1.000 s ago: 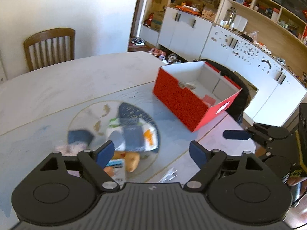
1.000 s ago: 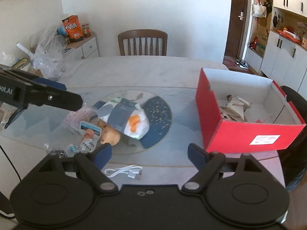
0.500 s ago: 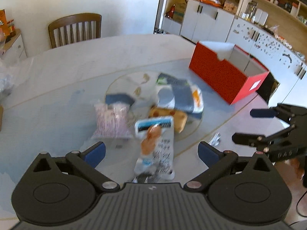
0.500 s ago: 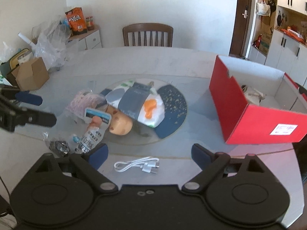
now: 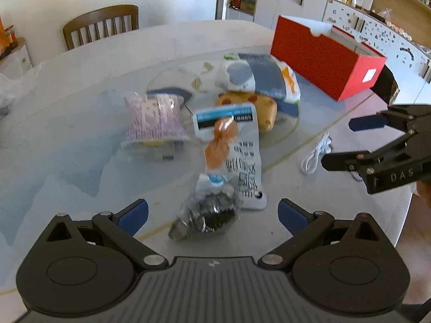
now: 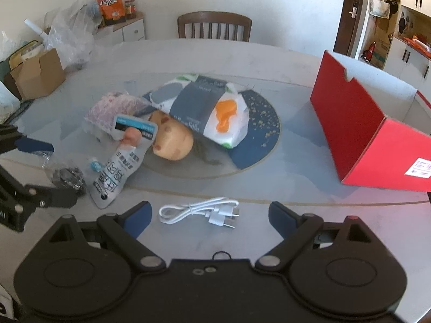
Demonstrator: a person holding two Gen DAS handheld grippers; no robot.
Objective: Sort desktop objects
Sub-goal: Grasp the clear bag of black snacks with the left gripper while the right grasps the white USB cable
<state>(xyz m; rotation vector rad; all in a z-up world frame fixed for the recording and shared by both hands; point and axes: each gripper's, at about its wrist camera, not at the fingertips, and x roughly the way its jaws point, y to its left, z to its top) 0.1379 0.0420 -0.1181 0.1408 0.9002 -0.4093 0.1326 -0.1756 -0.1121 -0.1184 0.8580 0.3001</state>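
My left gripper (image 5: 212, 212) is open, just short of a clear bag of dark items (image 5: 207, 216). Beyond it lie a silver snack pouch (image 5: 234, 150), a purple packet (image 5: 153, 117), a tan bun (image 5: 258, 106) and a blue-and-white wipes pack (image 5: 258, 76). My right gripper (image 6: 210, 214) is open, right over a white cable with plug (image 6: 199, 211). In the right wrist view the pouch (image 6: 121, 167), bun (image 6: 172, 140), wipes pack (image 6: 207, 107), purple packet (image 6: 113, 110) and dark bag (image 6: 66, 175) lie ahead. The red box (image 6: 358, 134) stands at the right.
The round table (image 6: 242, 56) has a glass turntable (image 6: 258, 123) in the middle. A wooden chair (image 6: 214, 25) stands behind. A cardboard box (image 6: 35, 72) and plastic bags (image 6: 72, 37) sit at the far left. The red box (image 5: 323, 56) and white cabinets (image 5: 296, 2) also show in the left wrist view.
My left gripper has swung left and pulled back from the red box to the dark bag at the table's near edge. My right gripper has moved closer over the cable.
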